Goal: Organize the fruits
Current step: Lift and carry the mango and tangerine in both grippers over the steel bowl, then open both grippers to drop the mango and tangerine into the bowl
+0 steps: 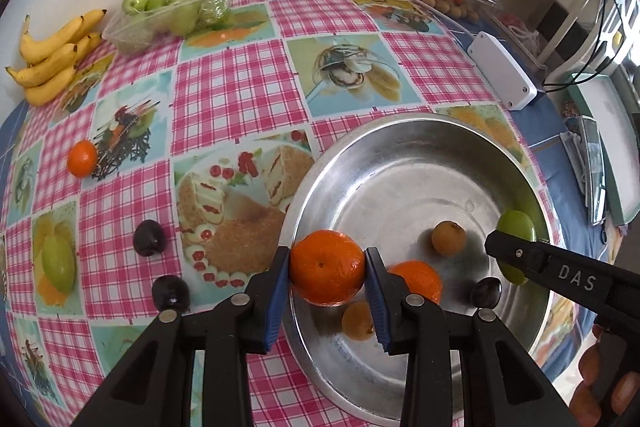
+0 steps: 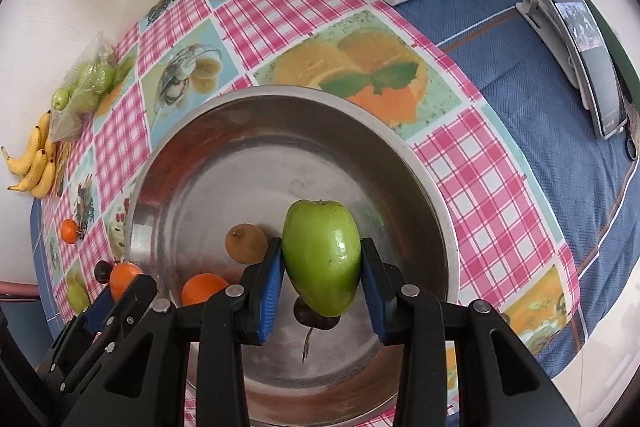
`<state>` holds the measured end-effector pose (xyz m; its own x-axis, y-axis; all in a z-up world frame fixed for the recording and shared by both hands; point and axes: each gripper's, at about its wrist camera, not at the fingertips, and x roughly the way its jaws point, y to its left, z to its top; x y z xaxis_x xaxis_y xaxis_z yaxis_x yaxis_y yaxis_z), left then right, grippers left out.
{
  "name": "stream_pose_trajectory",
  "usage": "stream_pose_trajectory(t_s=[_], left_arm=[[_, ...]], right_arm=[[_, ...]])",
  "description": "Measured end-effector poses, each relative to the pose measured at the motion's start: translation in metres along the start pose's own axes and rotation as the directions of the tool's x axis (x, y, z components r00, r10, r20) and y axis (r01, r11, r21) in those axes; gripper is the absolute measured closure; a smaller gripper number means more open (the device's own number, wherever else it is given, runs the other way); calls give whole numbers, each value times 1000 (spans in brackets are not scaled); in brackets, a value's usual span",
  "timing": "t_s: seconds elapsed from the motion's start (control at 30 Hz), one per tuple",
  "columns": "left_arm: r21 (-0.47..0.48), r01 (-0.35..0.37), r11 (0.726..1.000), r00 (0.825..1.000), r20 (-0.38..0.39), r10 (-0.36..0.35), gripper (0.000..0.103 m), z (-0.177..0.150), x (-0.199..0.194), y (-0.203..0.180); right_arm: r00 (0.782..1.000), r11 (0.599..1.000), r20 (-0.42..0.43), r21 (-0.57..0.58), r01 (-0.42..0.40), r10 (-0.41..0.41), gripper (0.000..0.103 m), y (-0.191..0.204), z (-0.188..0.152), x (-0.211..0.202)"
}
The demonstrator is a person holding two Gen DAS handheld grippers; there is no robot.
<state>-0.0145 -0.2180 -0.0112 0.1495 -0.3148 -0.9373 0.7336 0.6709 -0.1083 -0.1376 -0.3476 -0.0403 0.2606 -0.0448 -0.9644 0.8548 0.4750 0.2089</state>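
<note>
Steel bowl (image 1: pixel 400 131) holds one tangerine (image 1: pixel 416 281), two brown fruits, a dark plum. Left gripper (image 1: pixel 327 269) fingers clamp a second tangerine (image 1: pixel 326 267) at its rim; right gripper (image 2: pixel 322 259) fingers clamp a green fruit (image 2: pixel 322 255) above it. Left on tabletop (image 1: pixel 240 75), by my reading: small tangerine (image 1: pixel 82 158), two plums.

Right claw (image 2: pixel 322 267) clamps green fruit (image 2: pixel 321 259) above steel bowl (image 2: pixel 416 155); orange (image 2: pixel 202 287) inside.

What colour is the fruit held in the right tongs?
Green; the green fruit shows best in the right wrist view.
</note>
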Motion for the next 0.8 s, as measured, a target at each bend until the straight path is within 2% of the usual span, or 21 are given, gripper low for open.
stream_pose_trajectory(t_s=[0.53,0.8], left_arm=[[21,-8,1000,1000,3,8,64,1,1,-2],[39,-1,999,1000,-2,1,60,1,2,-6]], right_arm=[[1000,1000,-22,12,7,-7,64,3,1,12],[1000,1000,-7,6,12,-12,64,2,1,6]])
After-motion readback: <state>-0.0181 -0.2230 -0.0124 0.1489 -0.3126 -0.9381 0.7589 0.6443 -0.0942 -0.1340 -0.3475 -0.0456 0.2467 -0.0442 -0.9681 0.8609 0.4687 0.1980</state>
